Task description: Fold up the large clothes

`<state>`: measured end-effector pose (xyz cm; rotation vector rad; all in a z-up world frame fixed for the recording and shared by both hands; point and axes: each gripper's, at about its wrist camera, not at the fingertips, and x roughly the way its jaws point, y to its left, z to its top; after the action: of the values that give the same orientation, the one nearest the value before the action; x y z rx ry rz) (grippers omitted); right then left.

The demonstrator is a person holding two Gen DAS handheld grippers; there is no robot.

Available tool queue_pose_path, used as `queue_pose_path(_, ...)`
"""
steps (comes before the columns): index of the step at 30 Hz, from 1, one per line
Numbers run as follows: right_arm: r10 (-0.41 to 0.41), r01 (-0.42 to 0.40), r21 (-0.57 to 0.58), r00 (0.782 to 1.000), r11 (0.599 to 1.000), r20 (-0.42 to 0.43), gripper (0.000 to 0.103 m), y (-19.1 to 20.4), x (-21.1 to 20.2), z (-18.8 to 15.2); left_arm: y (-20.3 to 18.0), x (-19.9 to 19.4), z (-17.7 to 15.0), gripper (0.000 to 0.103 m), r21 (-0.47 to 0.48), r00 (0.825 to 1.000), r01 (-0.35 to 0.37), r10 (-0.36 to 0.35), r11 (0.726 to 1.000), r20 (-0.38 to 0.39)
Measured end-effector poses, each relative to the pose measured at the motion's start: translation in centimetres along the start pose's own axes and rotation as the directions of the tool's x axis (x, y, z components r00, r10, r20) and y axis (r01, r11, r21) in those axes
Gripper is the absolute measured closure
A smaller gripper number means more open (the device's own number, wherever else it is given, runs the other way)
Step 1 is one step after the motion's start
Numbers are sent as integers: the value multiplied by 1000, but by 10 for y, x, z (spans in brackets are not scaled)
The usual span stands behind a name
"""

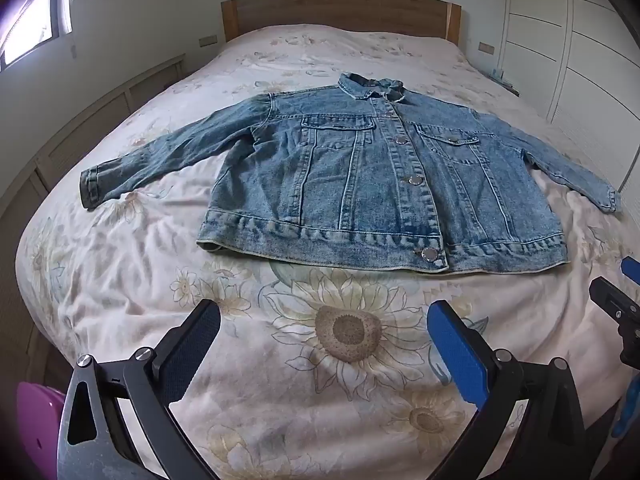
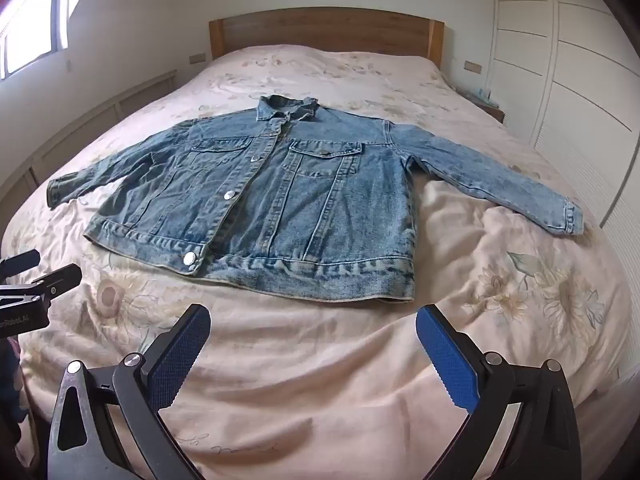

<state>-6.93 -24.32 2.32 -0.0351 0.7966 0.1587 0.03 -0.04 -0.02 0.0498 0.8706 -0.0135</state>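
A blue denim jacket [image 1: 360,176] lies flat, front up and buttoned, on the bed, collar toward the headboard, both sleeves spread out to the sides. It also shows in the right wrist view [image 2: 280,200]. My left gripper [image 1: 324,344] is open and empty, hovering above the bedspread short of the jacket's hem. My right gripper [image 2: 314,348] is open and empty, also short of the hem, toward the jacket's right half. The right gripper shows at the right edge of the left wrist view [image 1: 616,300]; the left gripper shows at the left edge of the right wrist view [image 2: 36,280].
The bed has a pale floral bedspread [image 1: 344,332] and a wooden headboard [image 1: 340,12]. White wardrobe doors [image 1: 580,60] stand on the right, a low cabinet [image 1: 100,120] and window on the left. A purple object [image 1: 36,420] sits at the lower left.
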Motion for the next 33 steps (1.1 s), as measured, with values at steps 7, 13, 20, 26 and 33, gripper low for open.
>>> queue_pose_path(7,7,-7,9,1000,1000,2,0,-3,-2,-1,-9,-3,-2,1,16,1000,4,-4,1000,-1)
queue_pose_path(13,-2,2,17,1000,1000,0,0,-11,-5,-2,-17,2,1,1,41,1000,23,-23,999,-5)
queue_pose_path(20,-30,30,29,1000,999,-10,0,-12,0,-3,-26,-1,3,1,57,999,26,-28,998,19)
queue_pose_path(26,-42,43,38,999,998,-18,0,-15,1,-6,-31,-1,4,1,71,999,19,-21,997,26)
queue_pose_path(33,-65,65,37,998,997,-23,0,-16,2,-8,-37,0,1,1,77,999,40,-41,996,12)
